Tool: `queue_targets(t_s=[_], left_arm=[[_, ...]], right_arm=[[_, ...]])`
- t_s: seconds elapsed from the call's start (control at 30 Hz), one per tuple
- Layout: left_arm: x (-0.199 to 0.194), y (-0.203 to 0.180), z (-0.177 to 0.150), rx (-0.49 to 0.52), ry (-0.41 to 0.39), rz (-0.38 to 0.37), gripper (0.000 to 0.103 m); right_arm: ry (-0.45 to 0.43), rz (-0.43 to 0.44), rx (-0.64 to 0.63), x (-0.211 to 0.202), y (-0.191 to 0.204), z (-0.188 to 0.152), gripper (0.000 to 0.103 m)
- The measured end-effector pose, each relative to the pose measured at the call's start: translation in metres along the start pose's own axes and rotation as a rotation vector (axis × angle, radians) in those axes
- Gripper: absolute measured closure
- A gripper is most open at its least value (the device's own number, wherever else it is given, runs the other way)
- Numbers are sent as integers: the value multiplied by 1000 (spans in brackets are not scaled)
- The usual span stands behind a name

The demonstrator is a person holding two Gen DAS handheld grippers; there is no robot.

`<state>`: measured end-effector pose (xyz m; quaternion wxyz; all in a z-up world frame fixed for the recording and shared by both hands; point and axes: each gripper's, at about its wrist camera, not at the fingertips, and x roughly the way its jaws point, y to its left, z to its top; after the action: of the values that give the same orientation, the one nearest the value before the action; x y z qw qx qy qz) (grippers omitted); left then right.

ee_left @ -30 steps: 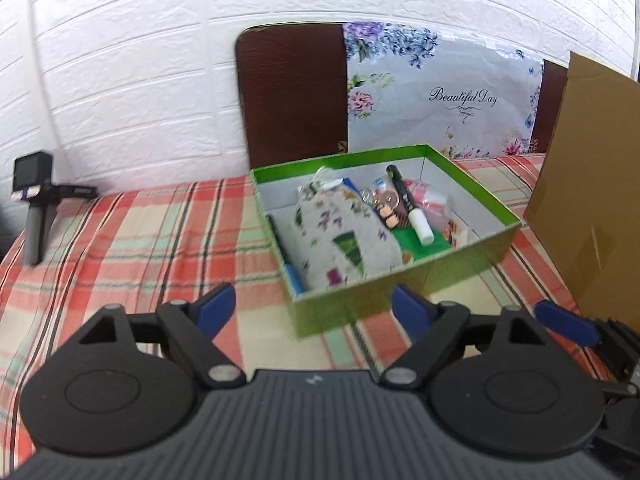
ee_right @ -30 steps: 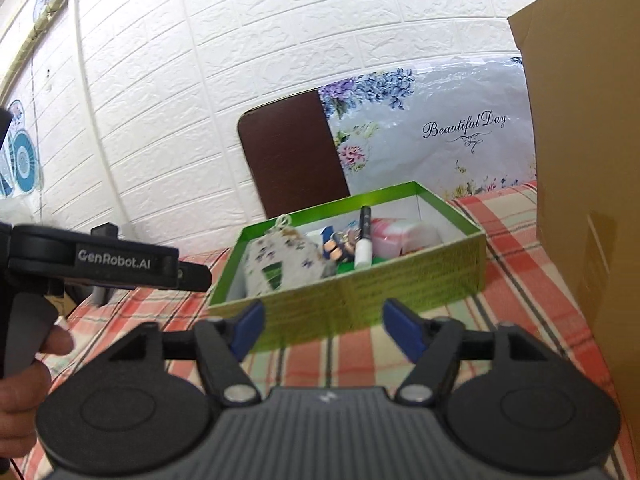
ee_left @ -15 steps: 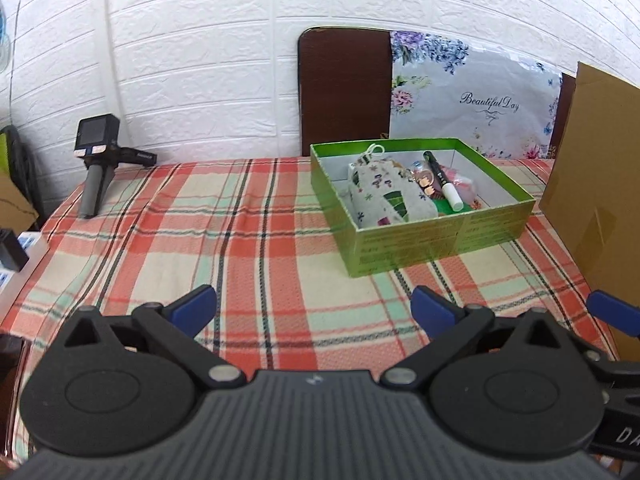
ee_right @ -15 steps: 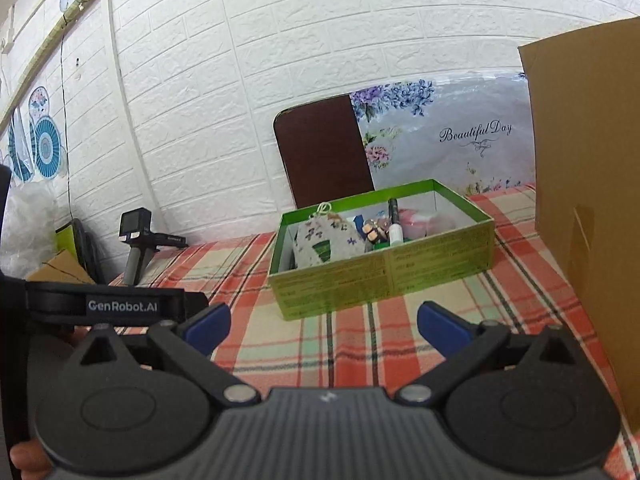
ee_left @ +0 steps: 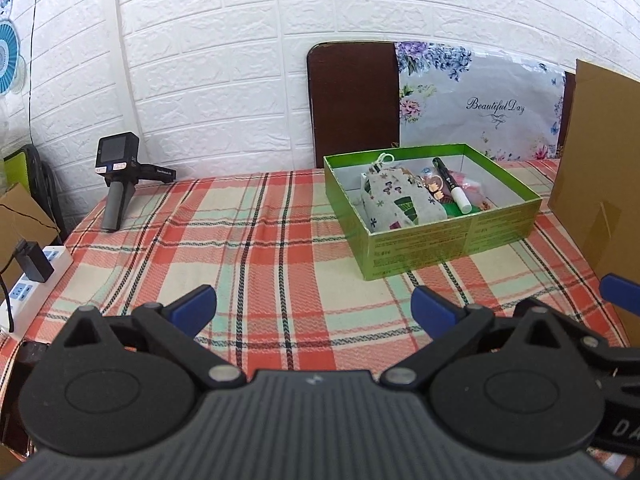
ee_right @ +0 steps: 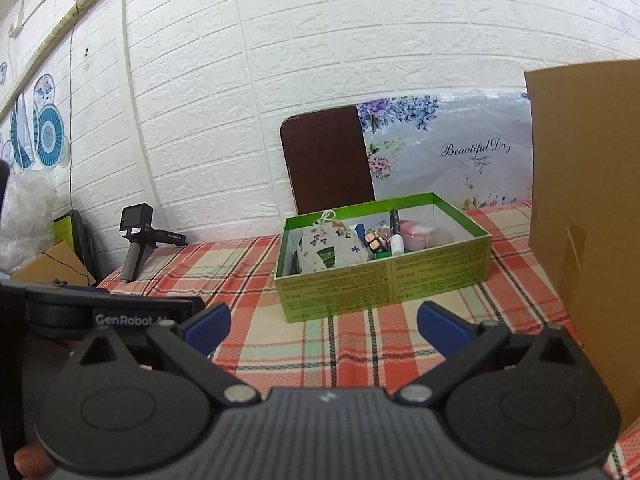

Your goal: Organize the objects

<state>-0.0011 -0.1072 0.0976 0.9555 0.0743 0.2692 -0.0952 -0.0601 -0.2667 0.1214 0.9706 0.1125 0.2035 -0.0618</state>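
Where plaid cloth spreads, one green box [ee_left: 452,240] holds one pouch [ee_left: 396,202]

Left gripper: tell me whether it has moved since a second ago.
Yes. The left gripper has backed away from the green box, which now sits farther off, and its empty jaws have just been opening.

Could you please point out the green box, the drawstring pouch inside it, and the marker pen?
green box [ee_left: 452,246], left wrist view, on its near outer wall.
drawstring pouch [ee_left: 394,200], left wrist view, on the middle of its printed cloth.
marker pen [ee_right: 395,234], right wrist view, on its barrel just above the white cap.
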Motion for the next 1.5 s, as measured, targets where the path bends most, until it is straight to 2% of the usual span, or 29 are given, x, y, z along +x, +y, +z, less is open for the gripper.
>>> queue_targets(t_s=[0.2,0.4,0.67,1.5], left_arm=[[6,2,2,-20,12,32,0],[9,-6,3,16,4,60,0],[20,-14,-1,24,58,34,0],[44,-38,-4,60,136,58,0]], right_arm=[[24,-5,-19,12,1,-6,0],[-11,-32,-36,16,-2,-5,0],[-10,-52,20,25,-17,-9,0],[25,-79,128,46,-48,-17,0]])
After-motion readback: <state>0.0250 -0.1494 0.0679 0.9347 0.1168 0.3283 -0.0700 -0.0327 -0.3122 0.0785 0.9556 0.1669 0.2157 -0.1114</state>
